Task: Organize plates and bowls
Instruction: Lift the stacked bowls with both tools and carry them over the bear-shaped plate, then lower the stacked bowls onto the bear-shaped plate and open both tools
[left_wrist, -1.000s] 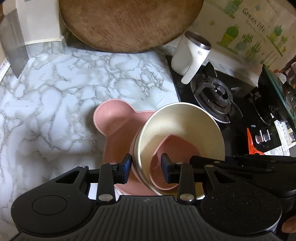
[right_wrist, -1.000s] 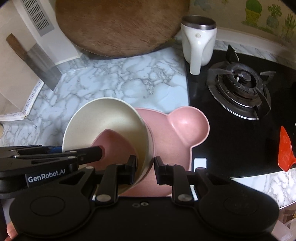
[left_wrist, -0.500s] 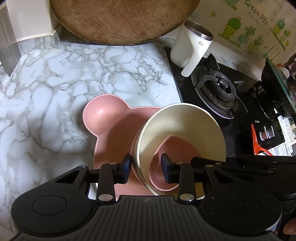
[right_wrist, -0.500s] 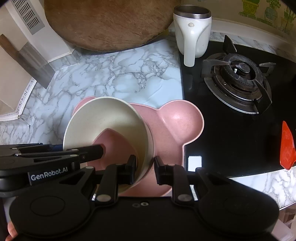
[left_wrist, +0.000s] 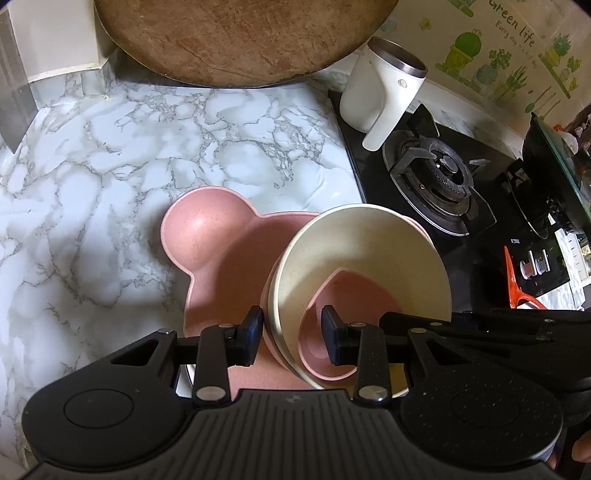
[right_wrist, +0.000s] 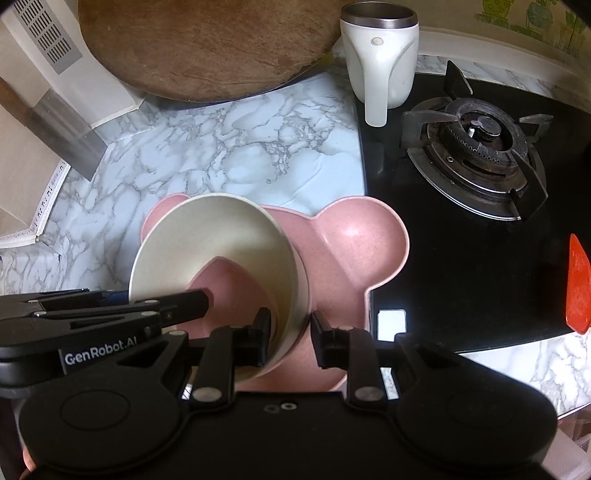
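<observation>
Looking down along my two tools, I see the marble counter (left_wrist: 110, 155) first, with the black gas stove (right_wrist: 476, 155) at its right side. A big round wooden board (left_wrist: 236, 37) leans at the back, and a white mug (right_wrist: 380, 62) stands on the corner of the stove. On the counter lies the pink bear-shaped plate (left_wrist: 207, 236), its one ear reaching onto the stove's edge. Over the plate sits the cream bowl (left_wrist: 362, 254), tilted, with a small pink bowl (left_wrist: 343, 295) inside it.

My left gripper (left_wrist: 291, 336) is closed partway on the near rim of both bowls, one pad outside the cream wall and one inside the pink bowl. My right gripper (right_wrist: 290, 339) stands over the opposite rim of the cream bowl. Its jaws have just been opening; the inner pad is near the wall, the outer pad is clearly apart from it. An orange scraper (right_wrist: 576, 284) lies at the far right.
</observation>
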